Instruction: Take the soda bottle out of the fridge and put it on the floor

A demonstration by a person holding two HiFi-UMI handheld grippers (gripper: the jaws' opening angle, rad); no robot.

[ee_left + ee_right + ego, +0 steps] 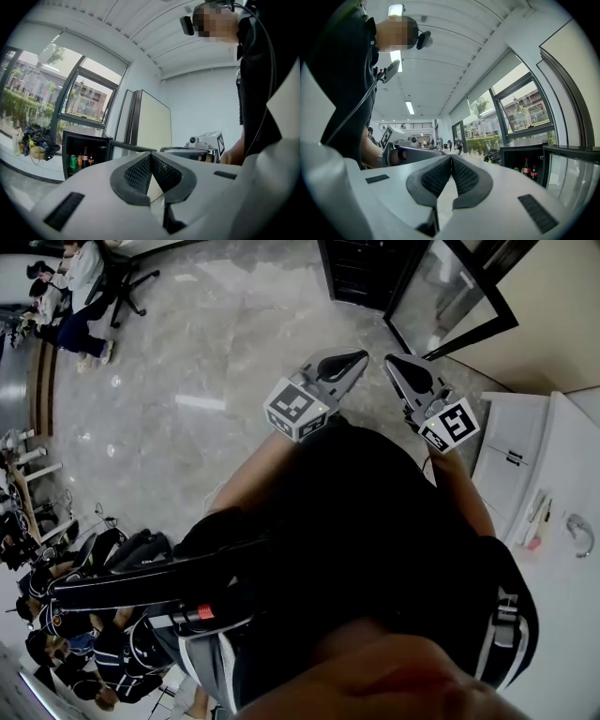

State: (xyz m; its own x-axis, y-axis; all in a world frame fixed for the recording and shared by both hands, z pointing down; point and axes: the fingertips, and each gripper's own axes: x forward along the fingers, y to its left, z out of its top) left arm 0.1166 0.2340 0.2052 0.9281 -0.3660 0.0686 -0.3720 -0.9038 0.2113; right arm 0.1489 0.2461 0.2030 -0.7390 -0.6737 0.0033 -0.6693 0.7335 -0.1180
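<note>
A small black fridge stands on the floor ahead, with its glass door swung open. In the left gripper view the fridge holds a dark soda bottle beside a green can. Two soda bottles show inside the fridge in the right gripper view. My left gripper and right gripper are held side by side at chest height, well short of the fridge. Both are shut with nothing between the pads.
The marble floor stretches between me and the fridge. A white cabinet is close on my right. People sit on chairs at the far left and lower left. Bags lie by the window.
</note>
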